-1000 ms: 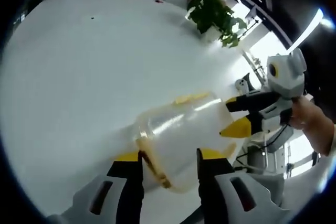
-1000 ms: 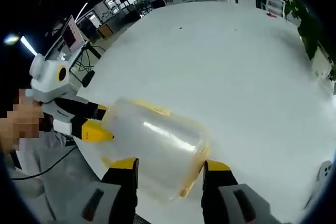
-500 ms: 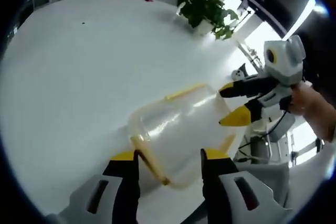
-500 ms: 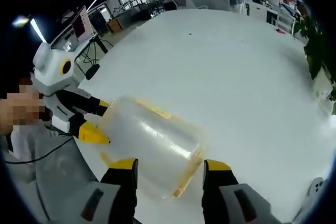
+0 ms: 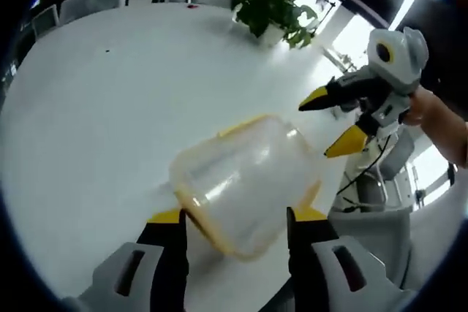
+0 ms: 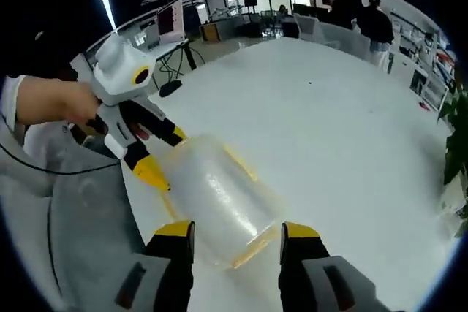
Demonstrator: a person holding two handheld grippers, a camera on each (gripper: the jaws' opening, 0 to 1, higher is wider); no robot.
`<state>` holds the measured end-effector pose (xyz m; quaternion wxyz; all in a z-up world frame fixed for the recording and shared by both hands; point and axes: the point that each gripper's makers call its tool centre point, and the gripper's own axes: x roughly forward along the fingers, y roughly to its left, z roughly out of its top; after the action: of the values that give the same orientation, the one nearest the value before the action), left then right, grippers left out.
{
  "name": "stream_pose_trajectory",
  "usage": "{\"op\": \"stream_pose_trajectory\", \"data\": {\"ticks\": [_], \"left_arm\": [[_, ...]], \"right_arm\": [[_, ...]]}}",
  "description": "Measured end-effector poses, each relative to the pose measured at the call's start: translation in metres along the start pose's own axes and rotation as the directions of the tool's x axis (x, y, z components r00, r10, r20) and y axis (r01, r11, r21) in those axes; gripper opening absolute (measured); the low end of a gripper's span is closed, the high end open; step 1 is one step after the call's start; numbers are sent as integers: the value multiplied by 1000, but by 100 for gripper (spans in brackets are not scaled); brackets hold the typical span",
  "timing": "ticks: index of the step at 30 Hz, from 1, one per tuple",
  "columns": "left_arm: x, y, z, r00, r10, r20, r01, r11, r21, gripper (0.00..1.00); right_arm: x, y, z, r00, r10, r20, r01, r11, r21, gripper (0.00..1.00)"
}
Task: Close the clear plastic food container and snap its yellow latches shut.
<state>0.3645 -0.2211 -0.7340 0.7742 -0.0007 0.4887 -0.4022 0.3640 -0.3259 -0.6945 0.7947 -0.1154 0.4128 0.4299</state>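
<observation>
The clear plastic container lies on the white table near its edge, with yellow latch strips along its rim. It sits just ahead of my left gripper, whose open jaws frame its near end. My right gripper hovers open at its far right end, tips slightly off it. In the right gripper view the container lies ahead of my right gripper, jaws spread. My left gripper is open at the container's far left end, its tips close to it; I cannot tell whether they touch.
A potted plant stands at the table's far side, with chairs and shelves behind it. The plant also edges the right gripper view, and people stand at the back. The person's grey clothing lies beyond the near table edge.
My right gripper has drawn back and up from the container's end, where its tips were against it. Both views have shifted with the hands. The container stays put.
</observation>
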Motion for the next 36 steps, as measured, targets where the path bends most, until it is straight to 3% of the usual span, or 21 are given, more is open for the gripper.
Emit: {"op": "stream_pose_trajectory", "data": {"ticks": [7, 9, 12, 14, 18, 22, 25, 30, 36], "left_arm": [[0, 6, -11, 999, 6, -34, -6, 1000, -9, 53], [2, 8, -18, 998, 0, -64, -3, 999, -50, 54], [1, 12, -16, 998, 22, -57, -23, 1000, -5, 65], [1, 5, -15, 999, -19, -47, 15, 996, -83, 67], [-7, 16, -9, 998, 44, -33, -44, 999, 0, 64], [-18, 11, -5, 1000, 26, -4, -26, 1000, -12, 63], [-23, 13, 0, 999, 41, 17, -42, 999, 34, 62], [-29, 4, 7, 999, 15, 47, -18, 998, 65, 60], [-30, -17, 16, 996, -33, 78, 18, 983, 185, 57]], "right_arm": [[0, 7, 7, 1000, 26, 0, -26, 998, -61, 35], [0, 9, 8, 1000, 32, -2, -32, 997, -66, 34], [1, 13, 11, 999, 43, 6, -43, 996, -82, 34], [1, 14, 12, 999, 50, 10, -49, 995, -88, 34], [1, 15, 14, 999, 53, 11, -52, 994, -98, 34], [2, 17, 17, 998, 64, 11, -62, 990, -128, 31], [4, 21, 20, 997, 79, 17, -76, 985, -152, 31], [8, 29, 28, 994, 109, 17, -104, 975, -194, 31], [14, 37, 31, 990, 139, -6, -136, 953, -271, 29]]}}
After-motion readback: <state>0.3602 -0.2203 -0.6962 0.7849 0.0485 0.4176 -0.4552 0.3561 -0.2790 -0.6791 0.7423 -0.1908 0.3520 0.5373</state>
